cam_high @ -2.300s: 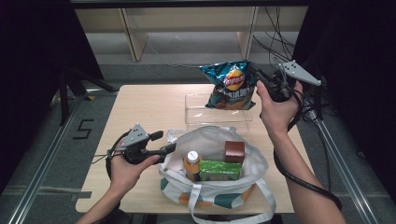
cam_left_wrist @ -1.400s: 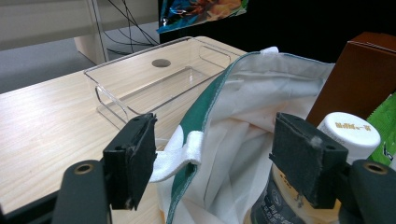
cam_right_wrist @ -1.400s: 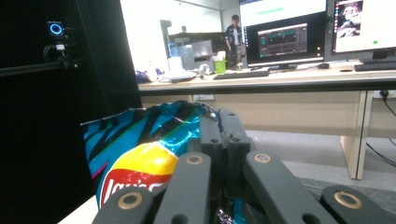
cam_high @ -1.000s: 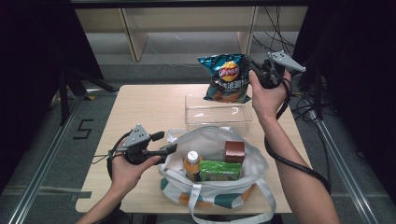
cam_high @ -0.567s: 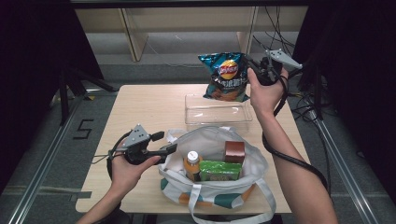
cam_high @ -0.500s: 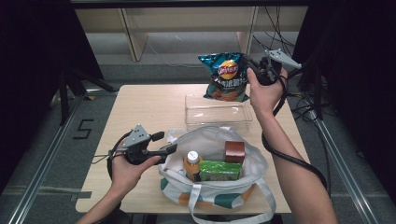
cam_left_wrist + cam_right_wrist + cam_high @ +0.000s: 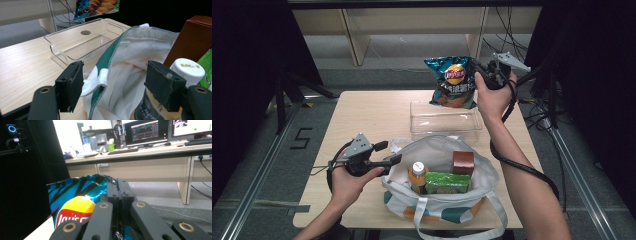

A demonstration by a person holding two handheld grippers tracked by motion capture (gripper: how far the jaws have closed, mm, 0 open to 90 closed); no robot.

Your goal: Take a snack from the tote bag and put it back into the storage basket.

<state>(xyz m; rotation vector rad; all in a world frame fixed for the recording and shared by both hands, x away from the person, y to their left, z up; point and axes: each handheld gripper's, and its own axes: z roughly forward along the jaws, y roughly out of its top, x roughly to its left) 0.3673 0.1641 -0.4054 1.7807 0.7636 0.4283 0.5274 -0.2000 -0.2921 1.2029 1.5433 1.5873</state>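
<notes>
Lifted higher since the earlier frames, the chip bag [image 7: 452, 81] now hangs above the table's far edge, pinched at its top corner by the right gripper [image 7: 480, 71], apparently bound for the clear tray [image 7: 444, 120], while the left gripper [image 7: 396, 159], jaws spread, straddles the tote bag [image 7: 442, 200] rim.

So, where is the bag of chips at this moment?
In the high view the bag of chips hangs in the air at the far right of the table, pinched at its edge by the right gripper, just above and behind the clear plastic tray.
</notes>
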